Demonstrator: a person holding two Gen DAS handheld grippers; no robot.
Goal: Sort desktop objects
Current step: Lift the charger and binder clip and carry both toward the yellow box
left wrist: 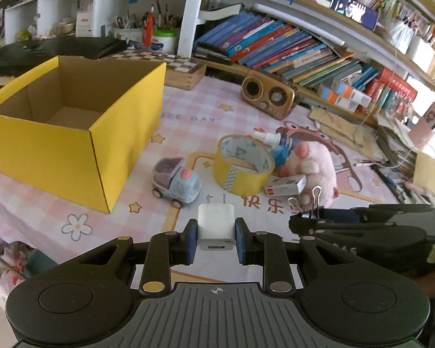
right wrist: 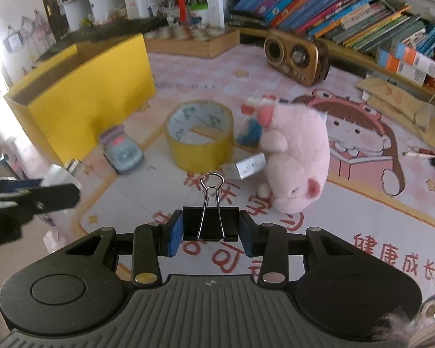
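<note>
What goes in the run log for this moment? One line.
left gripper: shut on white plug charger | right gripper: shut on black binder clip | yellow cardboard box: open

Crowded bookshelves (left wrist: pixel 290 43) behind a pink-checked tabletop (left wrist: pixel 188 110).

The white charger plug (left wrist: pixel 216 226) is showing smooth, matt plastic with two thin metal prongs. The binder clip (right wrist: pixel 211 222) is showing a matt black body and shiny wire handles. The yellow box (left wrist: pixel 72 133) is showing matt cardboard, raw brown inside. The tape roll (right wrist: pixel 201 133) is glinting glossy yellow. The pink pig (right wrist: pixel 295 156) is looking fuzzy, soft plush. The toy truck (left wrist: pixel 175 181) is gleaming as smooth plastic. The radio (right wrist: pixel 297 56) is looking like polished wood.
</note>
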